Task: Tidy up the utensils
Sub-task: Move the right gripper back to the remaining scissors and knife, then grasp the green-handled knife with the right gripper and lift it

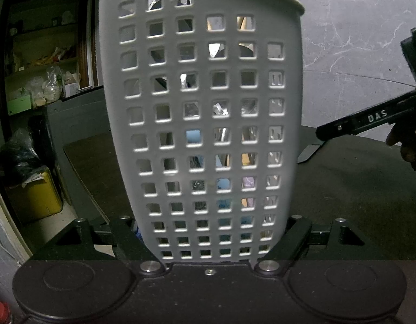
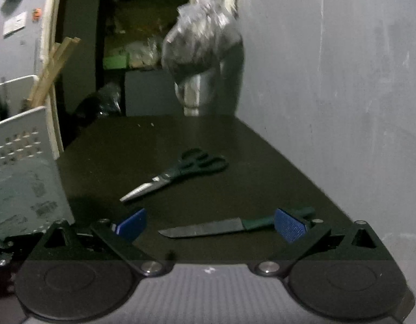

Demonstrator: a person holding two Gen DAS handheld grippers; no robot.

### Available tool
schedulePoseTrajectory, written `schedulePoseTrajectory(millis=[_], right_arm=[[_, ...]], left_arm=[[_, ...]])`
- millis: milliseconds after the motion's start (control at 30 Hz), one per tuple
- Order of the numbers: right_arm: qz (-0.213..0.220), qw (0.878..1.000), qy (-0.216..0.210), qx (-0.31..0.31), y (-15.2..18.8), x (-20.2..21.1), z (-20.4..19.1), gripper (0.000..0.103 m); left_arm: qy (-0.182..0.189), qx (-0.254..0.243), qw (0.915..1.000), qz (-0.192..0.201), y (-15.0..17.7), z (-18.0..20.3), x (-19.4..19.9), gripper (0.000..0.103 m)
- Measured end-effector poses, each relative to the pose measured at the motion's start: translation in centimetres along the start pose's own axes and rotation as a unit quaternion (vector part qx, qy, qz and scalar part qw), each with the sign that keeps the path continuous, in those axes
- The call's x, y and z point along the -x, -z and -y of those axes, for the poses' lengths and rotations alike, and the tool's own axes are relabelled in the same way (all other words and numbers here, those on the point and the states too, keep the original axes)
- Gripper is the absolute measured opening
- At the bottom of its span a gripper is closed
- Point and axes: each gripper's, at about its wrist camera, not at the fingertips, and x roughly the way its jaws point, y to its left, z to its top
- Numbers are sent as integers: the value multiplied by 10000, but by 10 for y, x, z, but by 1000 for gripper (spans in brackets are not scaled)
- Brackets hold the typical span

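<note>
My left gripper (image 1: 216, 232) is shut on a white perforated utensil basket (image 1: 202, 94), which fills the left wrist view; several utensils show through its holes. In the right wrist view my right gripper (image 2: 210, 225) stands open, its blue pads (image 2: 290, 225) wide apart. A green-handled knife (image 2: 208, 228) lies flat on the dark table (image 2: 262, 162) between the pads, which do not press on it. Green-handled scissors (image 2: 175, 178) lie shut farther along the table. The basket (image 2: 24, 162) appears at the left, with wooden utensils (image 2: 53, 64) sticking out of it.
A grey wall (image 2: 343, 94) runs along the table's right side. A plastic bag (image 2: 202, 43) hangs at the far end. Cluttered shelves (image 1: 45, 75) and a yellow bin (image 1: 37, 197) stand beyond the table's left edge. A black bar marked DAS (image 1: 370, 118) and a hand (image 1: 408, 145) are right of the basket.
</note>
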Motion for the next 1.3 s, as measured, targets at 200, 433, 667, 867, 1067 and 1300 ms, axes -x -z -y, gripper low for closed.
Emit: schedulePoseTrajectory(millis=[200, 433, 667, 867, 1067, 1300], right_arm=[[-437, 9975, 109, -544, 1, -25, 26, 103], [-674, 9846, 248, -1596, 2, -56, 76, 101], [-674, 9856, 533, -1457, -4, -79, 86, 79], [-634, 9889, 545, -1228, -9, -84, 82, 45], [-682, 9927, 233, -964, -14, -87, 71, 21], [-870, 9956, 82, 340, -19, -79, 34, 18]], left_arm=[[0, 2, 10000, 1, 0, 0, 0, 82], [-7, 0, 10000, -1, 0, 0, 0, 82], [-9, -12, 10000, -4, -1, 2, 1, 82], [-13, -16, 10000, -6, -2, 3, 1, 82], [-12, -13, 10000, -6, -1, 3, 1, 82], [-13, -16, 10000, -7, -2, 3, 1, 82]])
